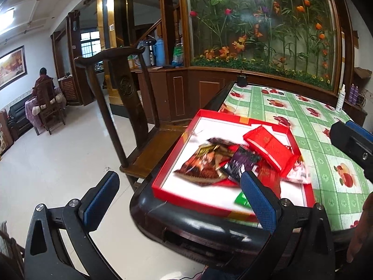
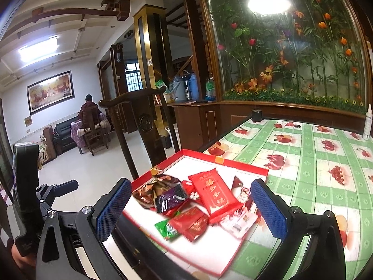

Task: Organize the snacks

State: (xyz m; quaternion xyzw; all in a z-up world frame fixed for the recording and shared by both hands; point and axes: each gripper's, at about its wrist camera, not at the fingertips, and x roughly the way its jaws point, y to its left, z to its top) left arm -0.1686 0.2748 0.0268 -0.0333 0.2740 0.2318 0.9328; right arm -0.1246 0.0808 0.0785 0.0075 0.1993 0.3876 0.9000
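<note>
Both tongs [image 1: 179, 200] [image 2: 192, 206] agape, red tray [image 2: 233, 163] of snack packets [image 2: 215, 194] ahead, wooden chair [image 1: 130, 107] alongside

Right gripper [image 2: 190, 206], jaws wide apart, hovers over snack packets [image 2: 186, 200] piled in red tray [image 2: 223, 162]

We're seeing snack packets [image 2: 209, 198] piling in tray [image 2: 223, 162] on bench [image 2: 314, 163] corner, chair [image 2: 139, 126] standing left.
</note>
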